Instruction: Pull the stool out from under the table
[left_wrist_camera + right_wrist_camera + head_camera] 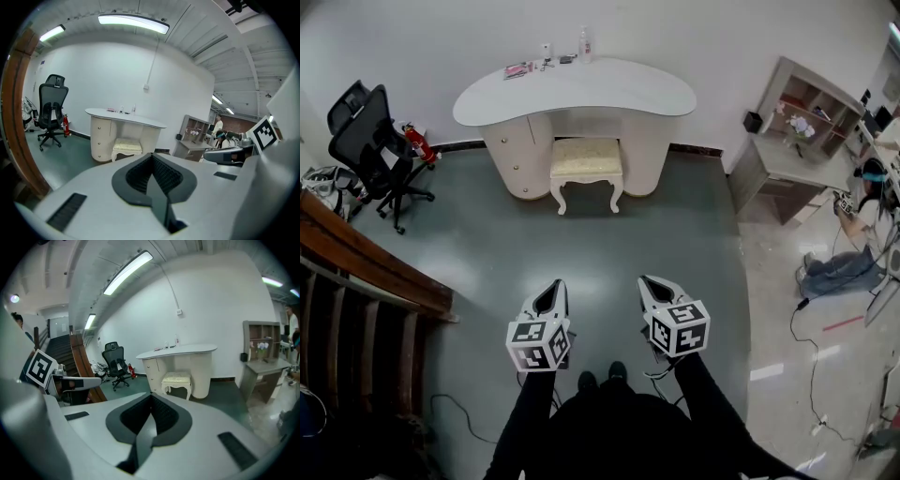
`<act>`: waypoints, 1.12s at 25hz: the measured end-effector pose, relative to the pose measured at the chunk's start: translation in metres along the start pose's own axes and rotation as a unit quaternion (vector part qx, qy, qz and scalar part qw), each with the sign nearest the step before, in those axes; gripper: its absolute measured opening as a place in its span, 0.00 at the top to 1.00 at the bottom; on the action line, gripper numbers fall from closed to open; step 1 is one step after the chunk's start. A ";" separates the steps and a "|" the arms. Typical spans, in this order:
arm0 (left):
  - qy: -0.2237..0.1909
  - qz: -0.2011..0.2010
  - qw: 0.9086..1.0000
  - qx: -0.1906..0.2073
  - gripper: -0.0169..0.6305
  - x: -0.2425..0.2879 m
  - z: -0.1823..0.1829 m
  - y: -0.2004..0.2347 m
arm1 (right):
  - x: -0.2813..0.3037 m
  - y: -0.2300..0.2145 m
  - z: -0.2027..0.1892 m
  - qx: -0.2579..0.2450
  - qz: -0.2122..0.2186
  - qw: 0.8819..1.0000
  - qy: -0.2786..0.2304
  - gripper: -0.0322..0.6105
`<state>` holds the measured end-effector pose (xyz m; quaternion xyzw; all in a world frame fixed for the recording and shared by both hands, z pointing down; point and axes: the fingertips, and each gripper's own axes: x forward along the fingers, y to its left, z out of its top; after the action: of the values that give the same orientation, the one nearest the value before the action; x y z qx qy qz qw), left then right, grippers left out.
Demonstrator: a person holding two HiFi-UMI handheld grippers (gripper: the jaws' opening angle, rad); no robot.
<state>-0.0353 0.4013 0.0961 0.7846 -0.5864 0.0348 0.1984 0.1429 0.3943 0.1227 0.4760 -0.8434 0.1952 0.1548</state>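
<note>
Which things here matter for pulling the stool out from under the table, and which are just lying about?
For the job: stool, table, left tool, right tool.
Lying about: office chair, fire extinguisher, shelf unit, bottle.

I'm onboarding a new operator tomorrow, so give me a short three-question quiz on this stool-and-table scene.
1. True or false: the left hand-held gripper is already touching the stool.
2. What stands by the wall, left of the dressing table in the head view? A) a sofa B) a black office chair C) a fridge
3. Fill in: the jaws of the left and the right hand-held gripper are both ____.
Key: 1 false; 2 B; 3 shut, with nothing between them.
</note>
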 end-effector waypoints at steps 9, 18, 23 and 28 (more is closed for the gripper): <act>-0.001 0.014 1.000 0.003 0.96 0.012 0.003 -0.009 | -0.002 -0.034 0.000 0.013 -0.016 1.000 0.000 0.94; -0.009 0.030 0.999 0.016 0.96 0.030 0.019 -0.009 | -0.001 -0.062 0.009 0.019 -0.022 1.000 -0.005 0.94; -0.021 0.037 0.999 0.003 0.96 0.045 0.035 0.000 | 0.009 -0.074 0.025 0.016 -0.028 0.999 -0.013 0.94; -0.026 0.039 0.999 0.000 0.96 0.070 0.045 0.020 | 0.034 -0.080 0.038 0.008 -0.030 0.999 -0.011 0.94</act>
<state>-0.0406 0.3172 0.0803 0.7616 -0.6216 0.0225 0.1817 0.1918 0.3133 0.1197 0.5043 -0.8290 0.1916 0.1475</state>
